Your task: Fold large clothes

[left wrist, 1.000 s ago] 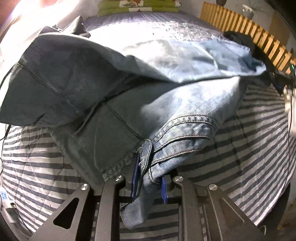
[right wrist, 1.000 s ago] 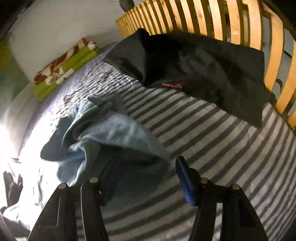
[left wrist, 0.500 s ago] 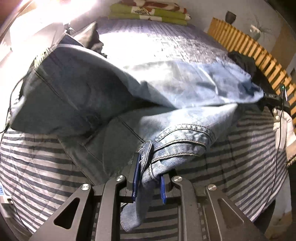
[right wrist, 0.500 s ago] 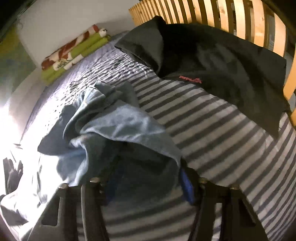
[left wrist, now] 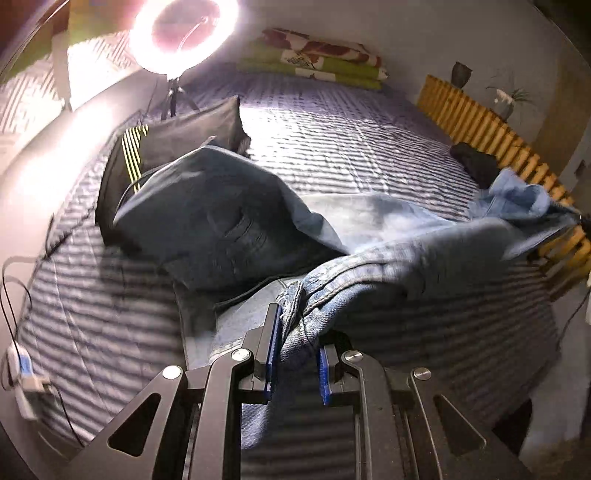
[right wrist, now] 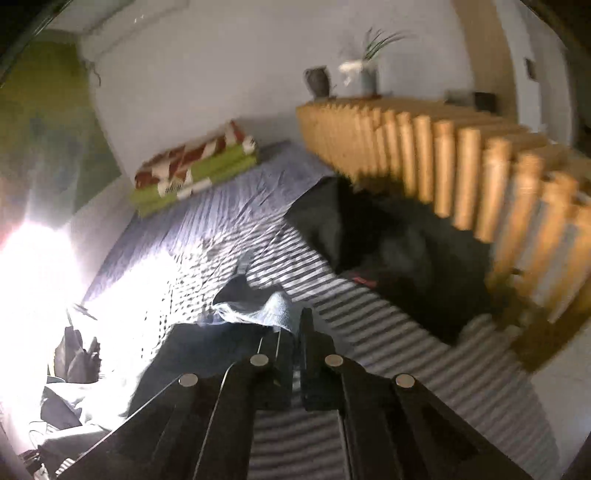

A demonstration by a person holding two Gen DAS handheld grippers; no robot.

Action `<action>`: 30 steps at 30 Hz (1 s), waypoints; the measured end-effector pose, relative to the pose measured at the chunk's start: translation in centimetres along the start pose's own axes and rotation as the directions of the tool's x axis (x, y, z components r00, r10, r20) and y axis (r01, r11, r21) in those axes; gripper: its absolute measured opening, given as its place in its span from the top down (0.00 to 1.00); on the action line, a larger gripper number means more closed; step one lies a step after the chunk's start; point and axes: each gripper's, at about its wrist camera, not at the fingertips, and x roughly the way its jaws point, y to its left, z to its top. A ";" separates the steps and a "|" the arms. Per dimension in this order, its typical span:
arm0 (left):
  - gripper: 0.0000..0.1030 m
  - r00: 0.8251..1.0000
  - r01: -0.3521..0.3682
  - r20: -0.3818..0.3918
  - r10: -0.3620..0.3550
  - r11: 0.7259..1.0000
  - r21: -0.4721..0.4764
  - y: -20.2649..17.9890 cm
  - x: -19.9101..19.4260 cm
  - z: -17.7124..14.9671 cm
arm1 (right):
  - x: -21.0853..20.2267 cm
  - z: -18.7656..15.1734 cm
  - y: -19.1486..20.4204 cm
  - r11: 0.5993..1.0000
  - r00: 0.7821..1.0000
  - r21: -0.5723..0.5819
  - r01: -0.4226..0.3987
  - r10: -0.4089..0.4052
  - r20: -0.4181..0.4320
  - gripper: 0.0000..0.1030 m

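Striped bed (left wrist: 362,147) under a blazing ring light (left wrist: 183,35), wooden slatted rail (right wrist: 461,162) down one side, folded green-and-red blankets (left wrist: 321,61) stacked at the far end

Jeans (left wrist: 229,221) sprawled across the middle of the bed, one end lifted off the sheet, strung between both grippers

Left gripper (left wrist: 295,354) clamped on the bunched waistband, jaws narrowed onto thick seamed denim, blue pads pressing either side

Right gripper (right wrist: 295,354) nearly closed, jaws pinching a pale denim edge, most likely the leg end; view blurred, so the exact hold hard to read

Judging by the slack, mid-fold: carrying one end over toward the other. Best done by keeping both ends level and taut, drawing the cloth out flat first, then laying it down slowly so the seams line up and no crease gets trapped underneath. Worth watching the twist near the waistband, likely to bunch if dropped too soon

Around it all: dark folded garment (left wrist: 166,147) with yellow stripes just beside the jeans near the lamp, black garment (right wrist: 399,254) heaped against the rail, vase and plant (right wrist: 365,62) on the ledge above, cables (left wrist: 22,332) trailing at the mattress edge
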 end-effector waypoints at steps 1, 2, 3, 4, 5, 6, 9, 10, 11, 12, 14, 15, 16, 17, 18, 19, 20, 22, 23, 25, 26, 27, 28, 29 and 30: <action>0.83 1.000 0.016 -0.011 -0.015 1.000 0.007 -0.2 -0.5 -1.0 | -1.8 -0.8 -1.2 1.000 1.000 0.019 -0.006 0.006 0.003 0.98; 0.83 0.999 0.025 -0.020 -0.025 1.000 0.018 -0.8 -0.5 -1.8 | -2.9 -1.5 -2.2 0.999 1.000 0.032 -0.006 0.006 -0.002 0.98; 0.83 0.999 0.033 -0.033 -0.032 0.999 0.034 -1.3 -1.0 -3.2 | -4.2 -2.6 -3.2 0.999 1.000 0.044 0.003 -0.003 -0.013 0.98; 0.83 0.998 0.036 -0.047 -0.033 0.998 0.055 -2.0 -1.0 -4.6 | -5.3 -3.9 -4.3 0.998 1.000 0.062 0.022 -0.020 -0.022 0.98; 0.83 0.997 0.037 -0.065 -0.032 0.997 0.075 -2.6 -1.1 -6.0 | -6.2 -5.7 -5.6 0.996 0.998 0.080 0.045 -0.042 -0.038 0.98; 0.83 0.995 0.040 -0.091 -0.031 0.994 0.098 -3.2 -1.1 -7.5 | -6.7 -7.8 -7.0 0.992 0.995 0.092 0.081 -0.075 -0.064 0.98; 0.83 0.986 0.060 -0.162 -0.039 0.990 0.126 -4.3 -0.6 -11.3 | -6.8 -13.3 -10.6 0.975 0.973 0.118 0.187 -0.167 -0.160 0.98; 0.83 0.982 0.062 -0.186 -0.037 0.989 0.131 -4.5 -0.2 -12.5 | -6.6 -14.9 -11.7 0.969 0.963 0.130 0.210 -0.183 -0.197 0.98; 0.83 0.980 0.057 -0.198 -0.030 0.989 0.134 -4.7 0.1 -13.3 | -6.3 -16.8 -12.8 0.963 0.954 0.148 0.226 -0.188 -0.235 0.98; 0.83 0.978 0.052 -0.207 -0.024 0.990 0.131 -4.6 0.4 -14.0 | -6.0 -18.4 -13.7 0.957 0.943 0.163 0.241 -0.191 -0.273 0.98; 0.80 0.973 0.063 -0.230 -0.034 0.991 0.118 -4.1 0.8 -14.8 | -4.9 -21.0 -14.5 0.953 0.916 0.136 0.271 -0.213 -0.339 0.97; 0.75 0.965 0.078 -0.257 -0.049 0.992 0.103 -3.7 1.0 -15.0 | -4.4 -21.8 -14.4 0.953 0.901 0.099 0.286 -0.232 -0.366 0.96; 0.74 0.957 0.096 -0.281 -0.069 0.992 0.085 -3.3 0.9 -14.9 | -4.2 -22.2 -14.3 0.954 0.895 0.082 0.290 -0.240 -0.375 0.93; 0.74 0.955 0.104 -0.286 -0.080 0.992 0.072 -3.0 0.7 -15.1 | -4.5 -22.2 -14.3 0.955 0.897 0.078 0.287 -0.240 -0.371 0.89; 0.74 0.957 0.111 -0.277 -0.087 0.991 0.070 -2.8 0.0 -15.2 | -4.9 -21.9 -14.2 0.959 0.903 0.081 0.272 -0.226 -0.364 0.88; 0.74 0.961 0.111 -0.264 -0.087 0.991 0.078 -2.7 -0.7 -15.3 | -5.7 -21.4 -14.0 0.966 0.912 0.082 0.247 -0.203 -0.356 0.86; 0.74 0.968 0.103 -0.239 -0.080 0.991 0.084 -2.4 -1.8 -15.2 | -6.3 -21.0 -13.7 0.970 0.918 0.074 0.231 -0.192 -0.347 0.86; 0.74 0.977 0.092 -0.198 -0.075 0.993 0.077 -1.8 -3.6 -14.6 | -8.1 -19.6 -12.6 0.974 0.929 0.024 0.225 -0.207 -0.306 0.84; 0.74 0.980 0.088 -0.183 -0.073 0.993 0.074 -1.4 -3.9 -13.9 | -9.1 -18.8 -12.0 0.974 0.937 0.002 0.225 -0.216 -0.273 0.81; 0.74 0.989 0.072 -0.136 -0.062 0.995 0.071 -1.4 -5.0 -12.1 | -10.2 -17.0 -10.4 0.984 0.959 -0.023 0.179 -0.180 -0.217 0.70; 0.74 0.991 0.067 -0.116 -0.060 0.996 0.062 -1.5 -5.1 -10.8 | -10.3 -16.1 -9.3 0.988 0.969 -0.048 0.150 -0.156 -0.191 0.60; 0.74 0.992 0.071 -0.107 -0.065 0.996 0.058 -1.7 -5.1 -10.1 | -10.0 -15.5 -8.4 0.987 0.972 -0.071 0.145 -0.155 -0.177 0.57; 0.74 0.993 0.081 -0.090 -0.077 0.995 0.052 -2.1 -5.1 -8.9 | -9.3 -15.1 -7.4 0.986 0.973 -0.091 0.140 -0.154 -0.169 0.54; 0.74 0.993 0.092 -0.075 -0.088 0.994 0.052 -2.4 -5.0 -7.9 | -7.8 -14.4 -6.3 0.986 0.976 -0.122 0.111 -0.131 -0.173 0.54; 0.74 0.993 0.102 -0.058 -0.099 0.993 0.058 -3.1 -4.8 -6.8 | -6.5 -14.2 -5.6 0.986 0.976 -0.139 0.092 -0.117 -0.185 0.54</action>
